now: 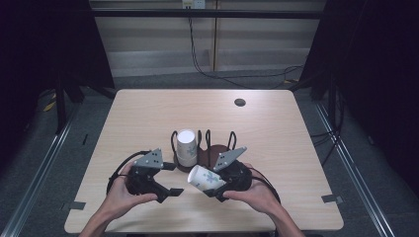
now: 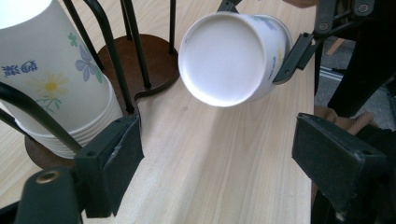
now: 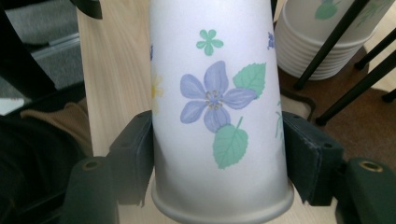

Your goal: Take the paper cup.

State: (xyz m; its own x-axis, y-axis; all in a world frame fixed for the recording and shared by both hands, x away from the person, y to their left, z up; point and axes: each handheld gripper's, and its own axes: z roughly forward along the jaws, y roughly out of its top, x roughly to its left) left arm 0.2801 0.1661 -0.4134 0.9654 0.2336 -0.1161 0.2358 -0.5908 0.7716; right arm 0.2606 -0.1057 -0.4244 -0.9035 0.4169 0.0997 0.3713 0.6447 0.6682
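The right gripper (image 1: 217,190) is pinching 1 paper cup (image 1: 205,177) sideways, base pointing toward the spread, empty left gripper (image 1: 173,180).

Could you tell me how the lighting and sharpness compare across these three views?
High view: table lit, surroundings dark, detail soft. Left gripper view: held cup base glares white. Right gripper view: flower print sharp, near rim slightly blurred, fingers shaded.

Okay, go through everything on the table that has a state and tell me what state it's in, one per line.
Left gripper: open, holding nothing.
Right gripper: shut on the paper cup.
Paper cup: held tilted on its side, off the table.
Cup stack: upside down in the rack's left bay.
Rack: upright, right bay empty.
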